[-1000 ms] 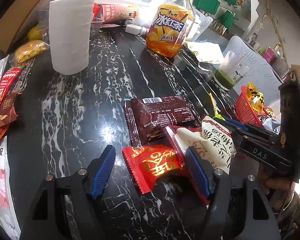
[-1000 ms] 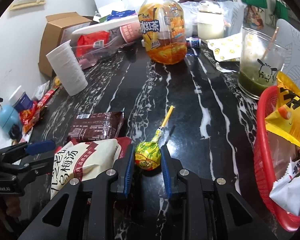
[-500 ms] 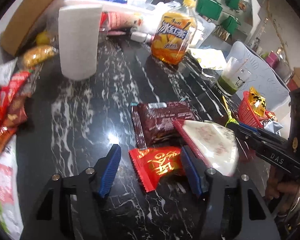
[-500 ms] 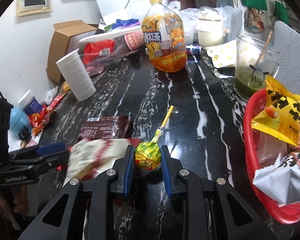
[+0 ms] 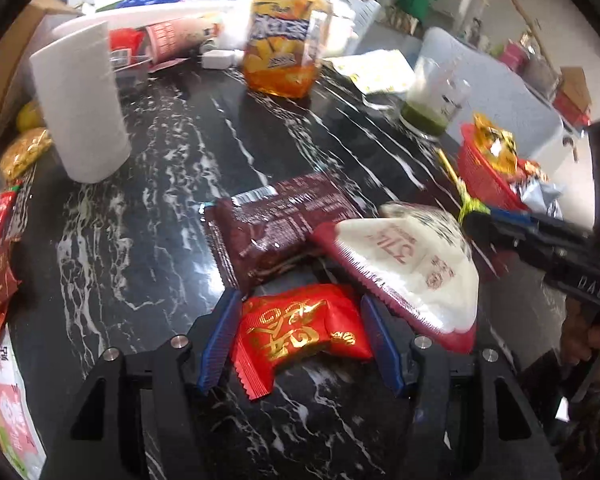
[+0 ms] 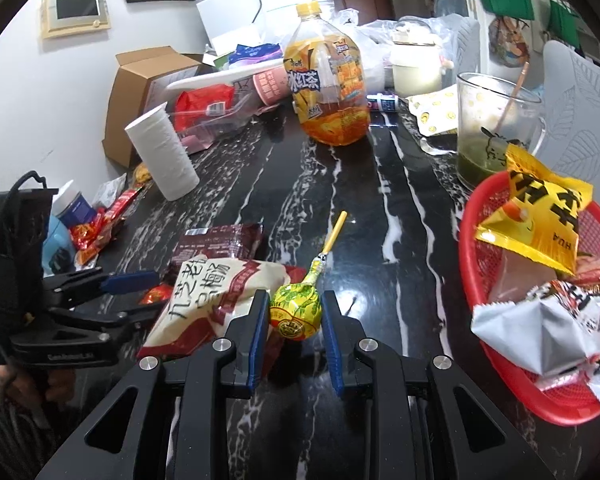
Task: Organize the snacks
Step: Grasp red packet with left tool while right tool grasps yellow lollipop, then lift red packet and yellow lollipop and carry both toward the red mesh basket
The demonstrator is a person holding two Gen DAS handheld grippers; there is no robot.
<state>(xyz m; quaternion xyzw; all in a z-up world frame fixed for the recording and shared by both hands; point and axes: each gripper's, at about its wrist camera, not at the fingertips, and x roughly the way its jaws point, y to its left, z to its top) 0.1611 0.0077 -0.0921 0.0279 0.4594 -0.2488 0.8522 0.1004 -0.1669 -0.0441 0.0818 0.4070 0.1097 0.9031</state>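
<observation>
Holding: your right gripper [image 6: 295, 312] is clenched on the wrapped head of the lollipop [image 6: 296, 310]; both blue pads press its yellow-green wrapper.
Lollipop axis: the yellow stick [image 6: 334, 233] runs from the head away toward the far side of the table, tilted slightly right, roughly in line with the fingers.
Deciding relation: the red basket [image 6: 482, 264] lies to the right of the held lollipop, near but apart from it, on the black marble table [image 6: 380, 208]. Judge the coming move as a carry to the right, then a release over the basket.
Nearer hand: the right gripper is the one beside the basket; the left works on the far side of the snack pile from it.
Left gripper: your left gripper [image 5: 298, 338] brackets the red gold-printed packet [image 5: 304, 332]. The left pad touches the packet's edge and the right pad sits against its other end, so it appears gripped, with the packet bulging between them.
Packet position: it sits low over the table, its long axis across the fingers; lift-off cannot be confirmed.
Neighbours: the white plum bag [image 5: 412, 264] overlaps just right of the packet, and the brown wafer pack [image 5: 276, 224] lies just beyond it.
Basket load: a yellow bag [image 6: 536, 216] and a white wrapper [image 6: 540, 324] already fill much of it; aim for the near-left gap.
</observation>
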